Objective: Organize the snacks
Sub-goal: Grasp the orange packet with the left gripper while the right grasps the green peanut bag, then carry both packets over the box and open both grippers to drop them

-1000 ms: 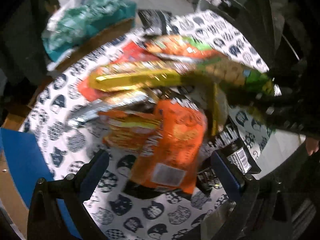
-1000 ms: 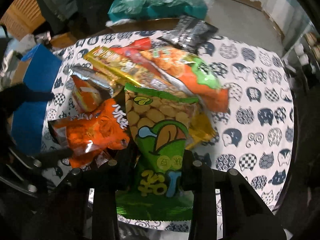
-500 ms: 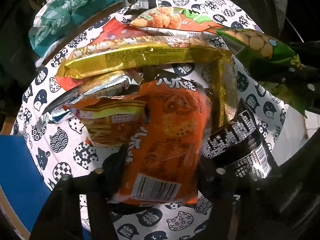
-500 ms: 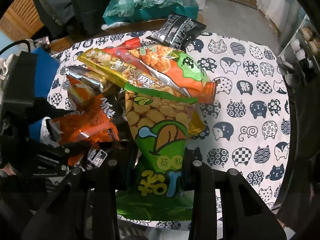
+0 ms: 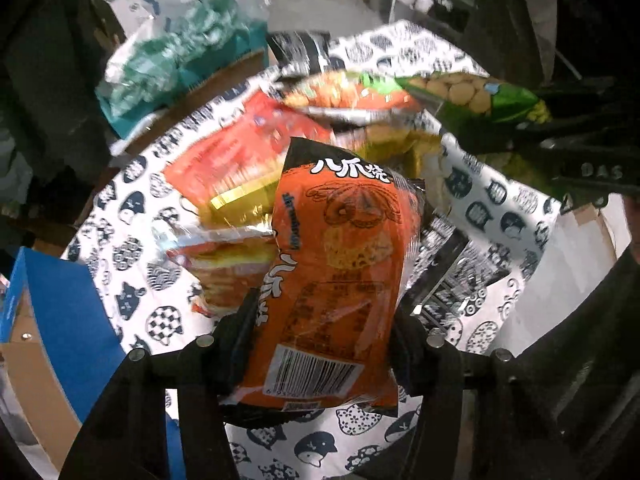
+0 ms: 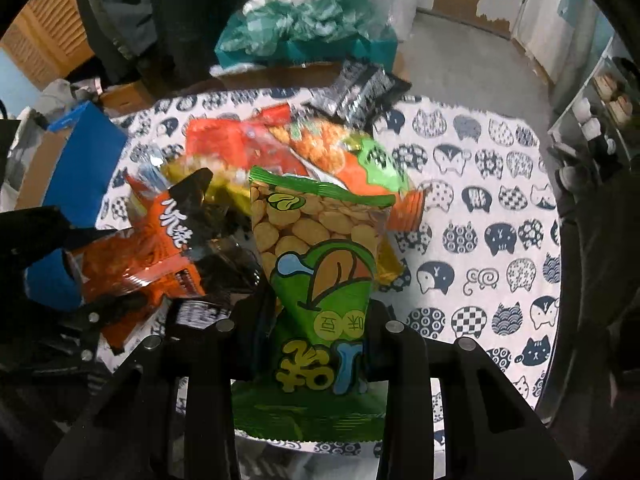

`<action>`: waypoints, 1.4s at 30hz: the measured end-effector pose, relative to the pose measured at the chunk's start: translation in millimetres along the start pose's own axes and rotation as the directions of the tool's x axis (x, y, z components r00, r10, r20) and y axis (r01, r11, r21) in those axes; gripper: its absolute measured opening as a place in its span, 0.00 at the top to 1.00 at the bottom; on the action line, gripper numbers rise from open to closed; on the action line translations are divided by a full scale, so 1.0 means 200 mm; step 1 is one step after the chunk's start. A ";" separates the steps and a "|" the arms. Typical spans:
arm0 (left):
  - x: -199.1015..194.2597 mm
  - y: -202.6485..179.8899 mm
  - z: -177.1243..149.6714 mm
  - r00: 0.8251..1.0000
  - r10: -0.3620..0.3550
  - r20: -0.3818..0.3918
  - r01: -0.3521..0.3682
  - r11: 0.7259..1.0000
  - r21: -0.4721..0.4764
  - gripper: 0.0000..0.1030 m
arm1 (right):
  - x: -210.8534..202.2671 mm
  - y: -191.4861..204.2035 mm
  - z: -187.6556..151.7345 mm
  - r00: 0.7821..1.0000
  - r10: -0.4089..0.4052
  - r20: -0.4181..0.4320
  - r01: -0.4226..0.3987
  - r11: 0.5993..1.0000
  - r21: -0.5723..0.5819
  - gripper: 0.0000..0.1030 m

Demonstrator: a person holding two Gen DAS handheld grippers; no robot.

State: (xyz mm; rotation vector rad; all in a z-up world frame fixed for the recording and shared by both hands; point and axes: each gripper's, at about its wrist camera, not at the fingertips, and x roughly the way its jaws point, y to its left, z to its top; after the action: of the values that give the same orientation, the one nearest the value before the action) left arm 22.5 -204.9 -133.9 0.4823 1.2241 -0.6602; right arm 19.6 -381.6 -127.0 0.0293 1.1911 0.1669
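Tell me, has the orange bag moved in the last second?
Yes. The orange bag, shut in the left gripper, has come up off the pile; its black top now stands over the red packet and the tablecloth.

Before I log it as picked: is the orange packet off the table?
Lifted: the left hand-held gripper clamps the orange packet above the tablecloth.

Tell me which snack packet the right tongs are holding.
The green packet printed with pale round snacks, pinched between the right tongs. The orange packet with the barcode is in the left tongs; the others lie on the cat-print cloth.
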 end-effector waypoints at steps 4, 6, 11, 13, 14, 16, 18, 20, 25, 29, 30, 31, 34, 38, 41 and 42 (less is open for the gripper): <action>-0.12 0.06 0.00 0.998 0.024 0.062 -0.022 0.999 -0.029 0.43 | -0.05 0.05 0.02 1.000 0.001 0.026 0.000 1.000 -0.015 0.68; -0.18 0.10 -0.01 0.996 0.011 0.085 -0.005 0.998 -0.061 0.43 | -0.08 0.07 0.03 0.999 0.004 0.038 -0.003 1.000 -0.020 0.68; -0.28 0.21 -0.02 0.990 0.045 0.135 -0.031 0.994 -0.108 0.43 | -0.13 0.14 0.05 0.998 0.014 0.064 -0.012 0.999 -0.041 0.68; -0.31 0.25 -0.03 0.987 0.059 0.147 -0.040 0.991 -0.130 0.43 | -0.15 0.18 0.06 0.997 0.019 0.073 -0.015 0.999 -0.052 0.68; -0.32 0.27 -0.04 0.986 0.064 0.152 -0.043 0.989 -0.140 0.43 | -0.16 0.20 0.07 0.997 0.022 0.077 -0.017 0.998 -0.058 0.68; -0.36 0.31 -0.06 0.983 0.082 0.164 -0.056 0.986 -0.157 0.43 | -0.17 0.23 0.08 0.996 0.027 0.083 -0.021 0.998 -0.067 0.68; -0.40 0.34 -0.09 0.978 0.112 0.179 -0.082 0.983 -0.166 0.43 | -0.18 0.27 0.09 0.995 0.033 0.090 -0.026 0.997 -0.077 0.68; -0.44 0.36 -0.11 0.973 0.134 0.190 -0.101 0.979 -0.176 0.43 | -0.18 0.31 0.11 0.995 0.040 0.095 -0.031 0.996 -0.089 0.68; -0.51 0.46 -0.18 0.967 0.161 0.196 -0.118 0.969 -0.215 0.43 | -0.18 0.44 0.16 0.993 0.064 0.101 -0.051 0.991 -0.124 0.68; -0.57 0.55 -0.26 0.956 0.202 0.214 -0.146 0.957 -0.250 0.43 | -0.18 0.57 0.20 0.991 0.095 0.097 -0.079 0.985 -0.156 0.68; -0.59 0.57 -0.28 0.953 0.215 0.214 -0.158 0.953 -0.257 0.43 | -0.18 0.61 0.22 0.990 0.101 0.096 -0.084 0.982 -0.169 0.68; -0.60 0.60 -0.29 0.950 0.227 0.215 -0.166 0.949 -0.269 0.43 | -0.18 0.64 0.23 0.990 0.105 0.097 -0.087 0.980 -0.177 0.68; -0.64 0.70 -0.37 0.946 0.242 0.215 -0.167 0.934 -0.317 0.43 | -0.18 0.75 0.27 0.987 0.125 0.097 -0.103 0.974 -0.203 0.68; -0.67 0.81 -0.47 0.943 0.252 0.216 -0.160 0.916 -0.367 0.43 | -0.16 0.90 0.33 0.983 0.159 0.090 -0.135 0.963 -0.233 0.68; -0.69 0.90 -0.55 0.938 0.279 0.207 -0.178 0.898 -0.403 0.43 | -0.13 1.03 0.37 0.980 0.183 0.082 -0.157 0.953 -0.261 0.68; -0.69 0.93 -0.57 0.936 0.288 0.202 -0.186 0.892 -0.413 0.43 | -0.12 1.08 0.38 0.978 0.193 0.075 -0.167 0.948 -0.270 0.68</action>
State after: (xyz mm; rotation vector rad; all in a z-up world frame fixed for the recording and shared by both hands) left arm 44.2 33.1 -35.1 0.1993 0.9926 -0.2458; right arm 56.1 -167.8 -52.8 -0.0858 1.0571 0.4789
